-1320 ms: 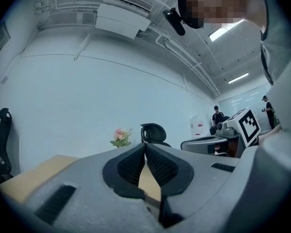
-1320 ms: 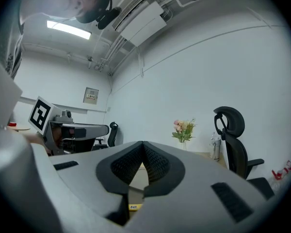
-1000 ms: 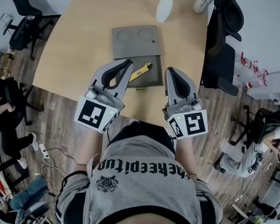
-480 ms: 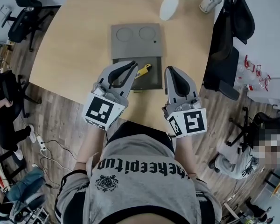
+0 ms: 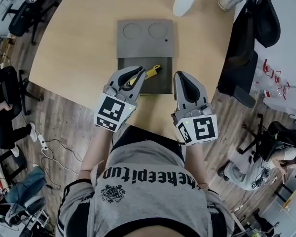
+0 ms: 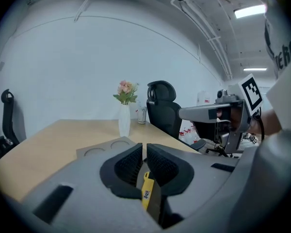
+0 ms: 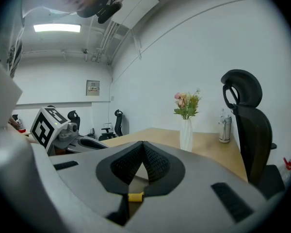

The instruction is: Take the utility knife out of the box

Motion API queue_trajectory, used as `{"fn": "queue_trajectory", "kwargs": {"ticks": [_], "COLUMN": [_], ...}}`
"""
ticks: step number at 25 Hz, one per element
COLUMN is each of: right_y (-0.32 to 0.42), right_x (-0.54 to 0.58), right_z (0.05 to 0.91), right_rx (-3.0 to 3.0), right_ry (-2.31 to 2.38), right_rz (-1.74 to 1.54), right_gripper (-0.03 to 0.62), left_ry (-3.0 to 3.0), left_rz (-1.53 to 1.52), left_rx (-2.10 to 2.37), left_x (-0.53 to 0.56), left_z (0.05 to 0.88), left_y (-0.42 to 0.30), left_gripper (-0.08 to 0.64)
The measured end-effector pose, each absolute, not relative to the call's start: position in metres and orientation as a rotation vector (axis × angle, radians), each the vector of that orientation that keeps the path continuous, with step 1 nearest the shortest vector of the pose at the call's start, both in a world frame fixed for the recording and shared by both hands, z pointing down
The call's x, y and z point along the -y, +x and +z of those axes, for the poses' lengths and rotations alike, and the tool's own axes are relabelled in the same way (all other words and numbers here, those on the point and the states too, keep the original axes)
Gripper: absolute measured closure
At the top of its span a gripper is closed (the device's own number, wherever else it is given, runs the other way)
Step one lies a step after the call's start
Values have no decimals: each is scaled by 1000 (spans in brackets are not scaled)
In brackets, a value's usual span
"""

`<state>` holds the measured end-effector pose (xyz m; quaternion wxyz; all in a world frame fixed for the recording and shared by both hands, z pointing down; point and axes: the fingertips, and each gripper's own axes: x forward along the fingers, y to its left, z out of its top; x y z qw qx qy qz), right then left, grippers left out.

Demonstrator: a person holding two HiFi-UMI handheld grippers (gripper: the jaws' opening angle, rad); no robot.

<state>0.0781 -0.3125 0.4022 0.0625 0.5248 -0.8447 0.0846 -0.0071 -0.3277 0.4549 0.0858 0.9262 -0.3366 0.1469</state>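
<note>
1. Left gripper and right gripper — jaws together on both, nothing held.
2. Yellow utility knife lies in the open grey box, by the left gripper's tips.
3. Knife's small label — unreadable.

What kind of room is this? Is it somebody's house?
Probably not a house. It looks like an office or meeting room. There is a big wooden table, black swivel office chairs stand around it on wheels, and long strip lights run along the ceiling.
</note>
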Motion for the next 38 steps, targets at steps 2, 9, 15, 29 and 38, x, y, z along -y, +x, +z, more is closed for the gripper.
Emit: {"fn": "queue_trajectory", "kwargs": {"ticks": [2, 9, 15, 29, 38], "right_y": [78, 79, 81, 97, 107], "right_x": [313, 315, 319, 327, 332], "right_z": [408, 420, 427, 437, 444], "right_rx": [2551, 2549, 2545, 2528, 2517], "right_ry": [1576, 1550, 1531, 1531, 1536], "right_rz": [272, 315, 347, 386, 415], "right_gripper": [586, 586, 586, 586, 586], "left_ry": [2740, 2659, 2597, 2496, 2452], "left_rz": [478, 587, 650, 917, 1045], "left_rx": [996, 973, 940, 831, 745], "left_x": [327, 323, 325, 327, 325], "left_z": [468, 505, 526, 579, 608], "left_y": [-7, -5, -1, 12, 20], "left_gripper": [540, 540, 540, 432, 396]}}
